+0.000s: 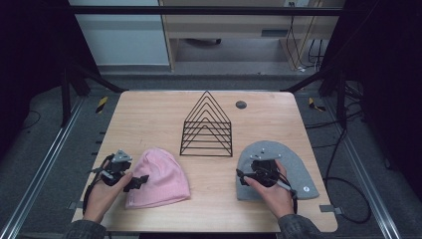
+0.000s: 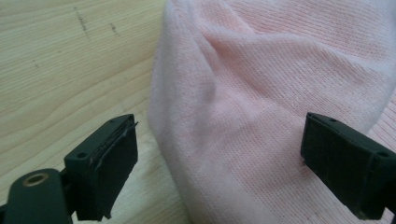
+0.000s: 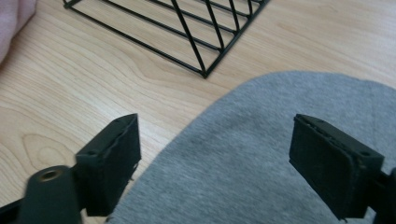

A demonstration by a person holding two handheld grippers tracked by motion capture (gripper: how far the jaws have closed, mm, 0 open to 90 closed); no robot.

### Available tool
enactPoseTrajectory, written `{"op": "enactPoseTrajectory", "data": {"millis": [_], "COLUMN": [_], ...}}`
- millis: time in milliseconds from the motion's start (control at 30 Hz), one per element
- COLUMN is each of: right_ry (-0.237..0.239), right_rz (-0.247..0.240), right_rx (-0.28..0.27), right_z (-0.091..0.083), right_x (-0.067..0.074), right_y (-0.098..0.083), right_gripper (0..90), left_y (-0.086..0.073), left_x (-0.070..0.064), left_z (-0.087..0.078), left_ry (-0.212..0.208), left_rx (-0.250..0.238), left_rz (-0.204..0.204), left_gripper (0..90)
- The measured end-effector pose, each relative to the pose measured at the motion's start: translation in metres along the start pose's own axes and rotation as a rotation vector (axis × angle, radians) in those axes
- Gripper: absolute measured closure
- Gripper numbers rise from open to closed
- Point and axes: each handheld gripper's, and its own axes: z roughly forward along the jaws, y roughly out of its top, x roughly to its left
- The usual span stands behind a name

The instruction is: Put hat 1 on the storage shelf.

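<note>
A pink knit beanie (image 1: 160,178) lies flat at the front left of the wooden table (image 1: 149,114). My left gripper (image 1: 135,182) is at its left edge, open, with the beanie's (image 2: 261,102) folded edge between the spread jaws and no pad pressing on it. A grey beanie (image 1: 293,167) lies at the front right. My right gripper (image 1: 244,177) hovers over its left edge, open; the grey beanie (image 3: 261,158) runs under the gap between the jaws.
A black wire rack (image 1: 206,127) shaped like a triangle stands mid-table between the two hats; its base (image 3: 187,32) is close ahead of the right gripper. A small dark round disc (image 1: 241,104) sits at the back. Black frame legs and cables flank the table.
</note>
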Motion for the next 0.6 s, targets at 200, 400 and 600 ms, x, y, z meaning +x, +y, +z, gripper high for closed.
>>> {"op": "enactPoseTrajectory", "data": {"millis": [200, 400, 600], "right_ry": [0.031, 0.045, 0.038], "right_rz": [0.011, -0.008, -0.023], "right_rx": [0.021, 0.009, -0.004], "right_z": [-0.002, -0.005, -0.009], "right_x": [0.001, 0.004, 0.007], "right_y": [-0.007, -0.007, -0.007], "right_gripper": [11.8, 12.6, 15.0], "left_y": [0.003, 0.004, 0.023], "left_x": [0.001, 0.000, 0.016], "left_z": [0.001, -0.004, -0.021], "left_ry": [-0.011, -0.034, -0.026], "left_rx": [-0.028, -0.069, -0.085], "left_rz": [0.004, 0.005, -0.002], "left_gripper": [9.7, 11.5, 21.7]}}
